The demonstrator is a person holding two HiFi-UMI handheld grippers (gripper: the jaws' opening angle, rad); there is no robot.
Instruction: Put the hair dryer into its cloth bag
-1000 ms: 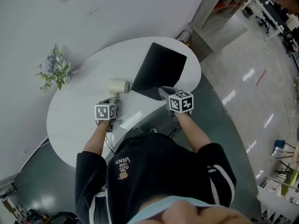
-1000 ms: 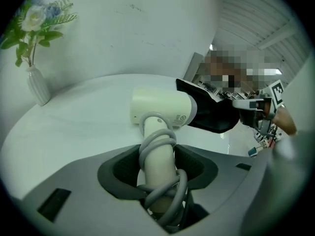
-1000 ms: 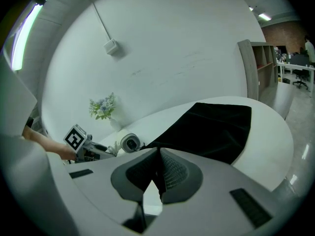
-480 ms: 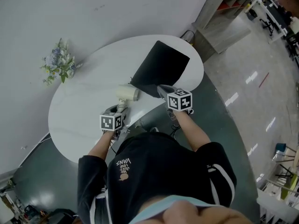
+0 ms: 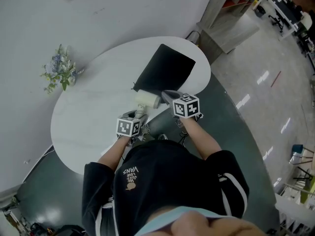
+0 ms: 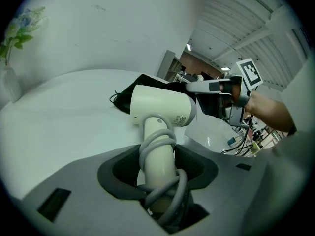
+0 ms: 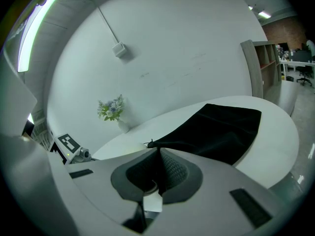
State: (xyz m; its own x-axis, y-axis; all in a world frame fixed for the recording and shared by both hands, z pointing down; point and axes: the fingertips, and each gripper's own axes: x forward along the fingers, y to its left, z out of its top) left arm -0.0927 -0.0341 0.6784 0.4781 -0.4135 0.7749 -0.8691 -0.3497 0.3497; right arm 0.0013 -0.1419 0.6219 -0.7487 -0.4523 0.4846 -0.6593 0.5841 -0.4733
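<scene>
Presenting the hair dryer point(image 5: 146, 100) to the mouth of the cloth bag point(image 5: 166, 69).

The dryer's handle, with its grey cord wound round it, is clamped between the jaws of the left gripper point(image 5: 139, 115). The cream head is thus held just beside the bag's near edge, above the tabletop point(image 5: 83, 117); whether head and cloth touch cannot be told. The jaws of the right gripper point(image 5: 165, 94) are pressed together on a fold of black cloth at that same edge, and the rest of the bag lies flat beyond it. For a clean entry, the pinched edge is best lifted so that the mouth gapes. The head should then be led in first along the bag's length, with the cord kept snug on the handle so that it is not caught on the hem.
</scene>
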